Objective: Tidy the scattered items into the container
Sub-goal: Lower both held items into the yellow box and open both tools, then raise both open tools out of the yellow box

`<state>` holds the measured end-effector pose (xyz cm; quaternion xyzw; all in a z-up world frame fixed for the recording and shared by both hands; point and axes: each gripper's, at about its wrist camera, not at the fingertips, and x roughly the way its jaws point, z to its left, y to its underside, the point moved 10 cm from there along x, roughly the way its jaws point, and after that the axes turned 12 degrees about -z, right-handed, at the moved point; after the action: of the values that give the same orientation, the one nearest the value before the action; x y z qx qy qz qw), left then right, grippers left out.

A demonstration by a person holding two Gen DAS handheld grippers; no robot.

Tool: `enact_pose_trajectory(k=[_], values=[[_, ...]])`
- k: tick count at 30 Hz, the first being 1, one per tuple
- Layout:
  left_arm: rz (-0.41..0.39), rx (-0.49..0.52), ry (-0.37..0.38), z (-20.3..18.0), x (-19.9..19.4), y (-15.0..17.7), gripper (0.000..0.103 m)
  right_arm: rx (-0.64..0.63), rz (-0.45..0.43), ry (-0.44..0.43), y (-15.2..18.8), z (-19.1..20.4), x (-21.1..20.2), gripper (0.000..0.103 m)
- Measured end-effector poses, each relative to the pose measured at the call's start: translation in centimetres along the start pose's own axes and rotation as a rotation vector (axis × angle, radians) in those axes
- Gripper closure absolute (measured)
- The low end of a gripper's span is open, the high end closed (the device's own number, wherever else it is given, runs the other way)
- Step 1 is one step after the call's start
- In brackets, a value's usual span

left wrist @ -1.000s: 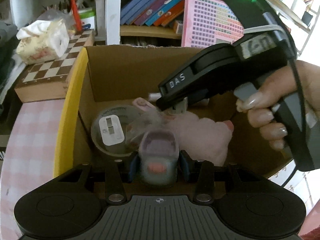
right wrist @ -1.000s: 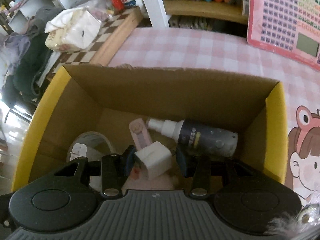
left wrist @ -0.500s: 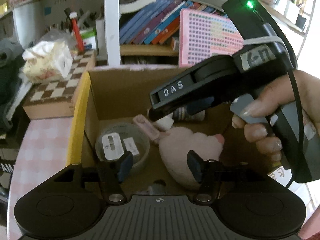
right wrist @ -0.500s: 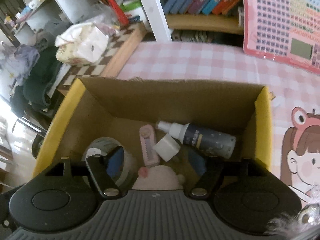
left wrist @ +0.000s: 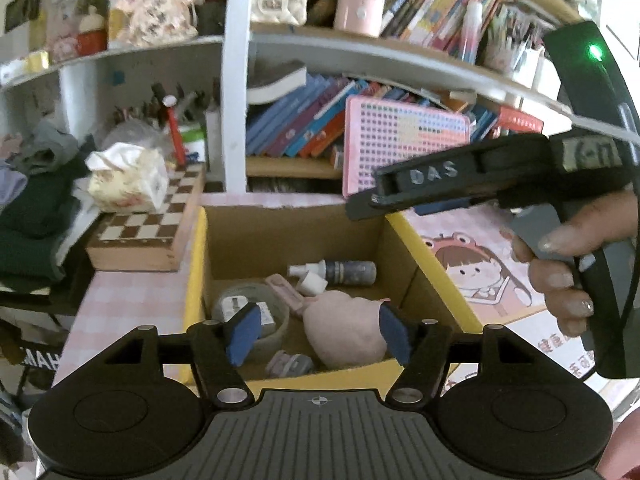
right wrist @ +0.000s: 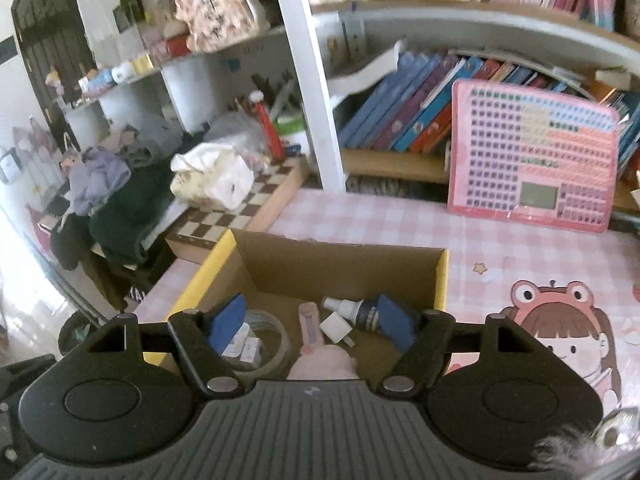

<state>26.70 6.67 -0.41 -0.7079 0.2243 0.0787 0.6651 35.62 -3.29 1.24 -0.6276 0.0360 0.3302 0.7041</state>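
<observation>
A cardboard box with yellow flaps (left wrist: 196, 264) (right wrist: 206, 276) stands on the pink checked table. Inside lie a dark spray bottle (left wrist: 344, 272) (right wrist: 352, 309), a white cube (left wrist: 312, 283) (right wrist: 335, 327), a pink flat case (left wrist: 286, 293) (right wrist: 311, 325), a round clear tub (left wrist: 272, 308) (right wrist: 272, 338), a pink plush (left wrist: 346, 334) (right wrist: 324, 365) and a small lilac piece (left wrist: 290, 364). My left gripper (left wrist: 318, 334) hangs above the box, its jaws opening with nothing between them. My right gripper (right wrist: 310, 326) is also above the box, jaws opening and empty; the left wrist view shows its body (left wrist: 460, 184) held by a hand (left wrist: 568, 272).
A chessboard box (left wrist: 148, 232) with a tissue pack (left wrist: 128, 180) sits left of the cardboard box. Behind are shelves of books (right wrist: 404, 120) and a pink keypad toy (right wrist: 532, 160). A cartoon-girl mat (right wrist: 568, 344) lies to the right. Dark clothes (right wrist: 128, 208) pile at the left.
Both grippers let go of their items, the lilac piece and the white cube, which now lie in the box. Both opened, rose and drew back from the box.
</observation>
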Motion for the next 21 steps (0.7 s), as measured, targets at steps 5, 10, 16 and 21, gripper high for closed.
enact_pose_trajectory(k=[5, 10, 16, 21], values=[[-0.04, 0.017, -0.027, 0.2, -3.3, -0.1, 0.024, -0.036, -0.041, 0.001, 1.0, 1.4, -3.6, 0.03], [-0.069, 0.025, -0.056, 0.2, -6.0, 0.8, 0.02, -0.097, -0.058, 0.027, 2.5, 1.8, -7.6, 0.026], [-0.038, -0.032, -0.056, -0.2, -7.7, 3.1, 0.017, -0.16, -0.066, 0.073, 5.3, 1.7, -11.5, 0.025], [-0.034, 0.022, -0.053, -1.7, -8.7, 4.5, 0.013, -0.125, -0.055, 0.111, 8.4, 1.4, -13.0, 0.024]])
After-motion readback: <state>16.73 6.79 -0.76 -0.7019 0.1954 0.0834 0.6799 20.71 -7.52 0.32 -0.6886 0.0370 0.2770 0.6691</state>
